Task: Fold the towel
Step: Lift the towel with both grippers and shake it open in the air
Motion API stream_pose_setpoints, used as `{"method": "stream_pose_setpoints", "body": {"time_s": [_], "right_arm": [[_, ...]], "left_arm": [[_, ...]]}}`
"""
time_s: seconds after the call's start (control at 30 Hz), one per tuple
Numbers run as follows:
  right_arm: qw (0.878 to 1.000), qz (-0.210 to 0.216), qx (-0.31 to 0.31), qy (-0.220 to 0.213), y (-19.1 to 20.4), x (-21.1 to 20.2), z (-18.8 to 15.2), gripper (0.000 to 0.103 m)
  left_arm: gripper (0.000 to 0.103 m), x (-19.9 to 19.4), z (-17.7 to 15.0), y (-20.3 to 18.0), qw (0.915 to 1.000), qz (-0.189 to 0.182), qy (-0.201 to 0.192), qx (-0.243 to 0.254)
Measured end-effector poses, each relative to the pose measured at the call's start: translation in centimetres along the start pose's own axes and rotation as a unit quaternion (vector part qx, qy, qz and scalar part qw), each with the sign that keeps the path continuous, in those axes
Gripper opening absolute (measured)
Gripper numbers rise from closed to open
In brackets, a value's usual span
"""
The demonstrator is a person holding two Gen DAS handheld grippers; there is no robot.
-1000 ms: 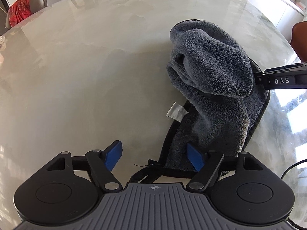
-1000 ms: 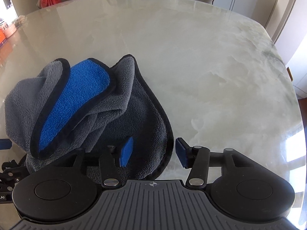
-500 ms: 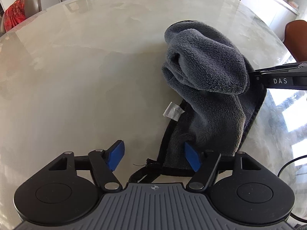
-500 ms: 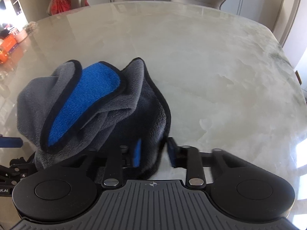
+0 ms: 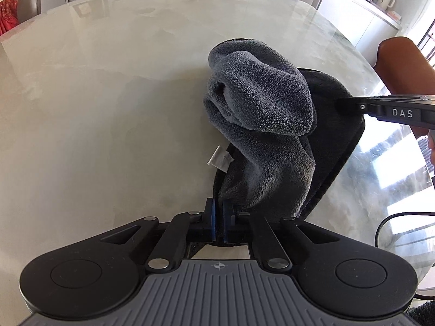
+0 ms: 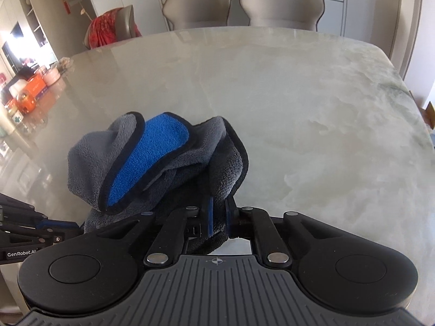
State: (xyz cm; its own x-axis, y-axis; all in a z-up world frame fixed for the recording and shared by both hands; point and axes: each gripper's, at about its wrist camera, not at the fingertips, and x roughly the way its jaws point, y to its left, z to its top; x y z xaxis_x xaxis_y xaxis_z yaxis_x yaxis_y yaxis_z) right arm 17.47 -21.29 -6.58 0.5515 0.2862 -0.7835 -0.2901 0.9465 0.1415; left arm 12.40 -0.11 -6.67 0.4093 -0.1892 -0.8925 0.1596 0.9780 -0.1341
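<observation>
A grey towel (image 5: 266, 125) with a black hem and a blue underside lies bunched on the marble table (image 5: 108, 108). A white care tag (image 5: 219, 158) sticks out on its left side. My left gripper (image 5: 218, 221) is shut on the towel's near edge. In the right wrist view the towel (image 6: 152, 163) shows its blue face, and my right gripper (image 6: 218, 217) is shut on another part of its near edge. The right gripper's arm (image 5: 397, 112) reaches in from the right in the left wrist view.
Two grey chairs (image 6: 239, 5) stand at the table's far side, and a brown chair (image 5: 402, 62) at the right. Boxes and jars (image 6: 30, 92) crowd the table's far left. A black cable (image 5: 394, 222) hangs by the near right edge.
Both grippers have closed on the towel's near edge, the right one first. The towel's near part has lifted slightly and bunched up.
</observation>
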Motion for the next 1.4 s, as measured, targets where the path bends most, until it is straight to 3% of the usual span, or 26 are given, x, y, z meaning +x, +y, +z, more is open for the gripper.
{"method": "stream_pose_setpoints", "body": {"time_s": [0.13,0.23,0.27,0.3,0.5,0.57,0.67,0.8,1.03,1.27,1.4], "right_arm": [[1.000,0.000,0.001,-0.006,-0.3,-1.0,0.0,0.009],[1.000,-0.002,0.002,-0.006,-0.6,-1.3,-0.2,0.009],[1.000,-0.003,0.002,-0.005,-0.6,-1.4,-0.2,0.009],[1.000,-0.003,0.003,-0.005,-0.6,-1.5,-0.3,0.009],[1.000,-0.004,0.004,-0.008,-0.2,-2.2,-0.6,0.009],[1.000,-0.003,0.003,-0.011,-0.1,-2.5,-0.7,0.009],[1.000,-0.005,0.007,-0.018,-0.2,-2.8,-0.8,0.009],[0.999,-0.004,0.019,-0.030,-0.6,-3.7,-0.7,0.009],[0.996,0.016,0.041,-0.081,-1.3,-6.6,1.3,0.009],[0.989,0.024,0.004,-0.146,-0.9,-9.0,6.7,0.009],[0.984,0.013,-0.018,-0.178,-0.9,-9.3,10.4,0.009]], "left_arm": [[0.007,0.2,-0.3,-0.4,1.0000,0.003,0.006,0.004],[0.029,0.5,-0.3,-0.4,0.9997,0.013,0.019,-0.006],[0.045,0.6,-0.3,-0.3,0.9996,0.012,0.024,-0.012],[0.053,0.6,-0.4,-0.2,0.9995,0.011,0.025,-0.018],[0.056,0.6,-0.9,-0.3,0.9996,0.016,0.022,-0.010],[0.054,0.8,-0.6,-0.5,0.9996,0.020,0.021,0.003],[0.012,1.5,0.0,-1.3,0.9992,0.020,0.022,0.025],[0.006,1.4,0.3,-1.4,0.9997,0.006,0.018,0.019],[0.006,-1.4,2.7,-1.2,0.9990,-0.019,-0.037,0.019],[0.005,-4.7,7.8,-1.2,0.9932,-0.010,-0.099,0.061],[0.005,-6.2,12.4,-1.1,0.9863,0.017,-0.143,0.079]]}}
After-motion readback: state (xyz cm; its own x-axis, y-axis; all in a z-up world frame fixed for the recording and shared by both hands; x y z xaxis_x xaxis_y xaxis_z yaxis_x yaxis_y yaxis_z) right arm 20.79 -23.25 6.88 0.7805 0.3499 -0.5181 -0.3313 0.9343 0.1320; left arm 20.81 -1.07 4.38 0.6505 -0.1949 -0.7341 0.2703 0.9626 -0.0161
